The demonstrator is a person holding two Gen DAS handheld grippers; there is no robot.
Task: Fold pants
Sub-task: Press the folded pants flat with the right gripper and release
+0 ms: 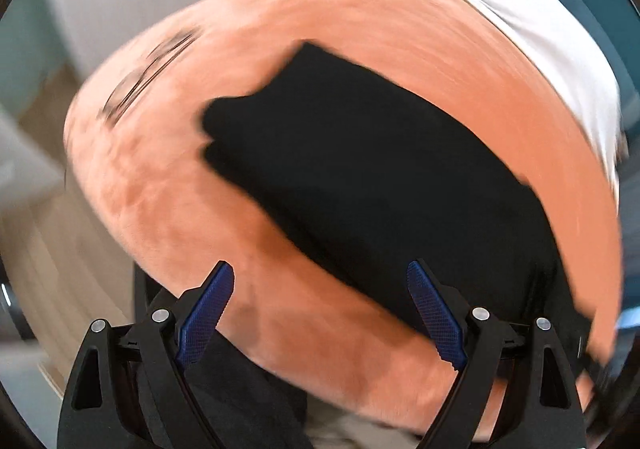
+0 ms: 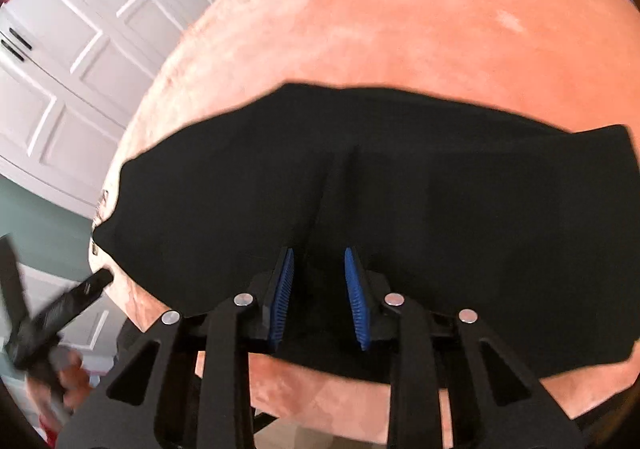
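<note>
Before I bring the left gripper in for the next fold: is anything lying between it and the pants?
Nothing visible does. The left gripper is open over the bare orange cover, and the black pants lie just ahead and to its right. The right gripper sits over the pants with fabric between its fingers.

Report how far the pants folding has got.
Done: the black pants already lie as a compact folded shape on the orange surface. In hand: nothing; the left gripper is wide open, the right gripper partly open over the near edge. Left: possibly one more fold.
</note>
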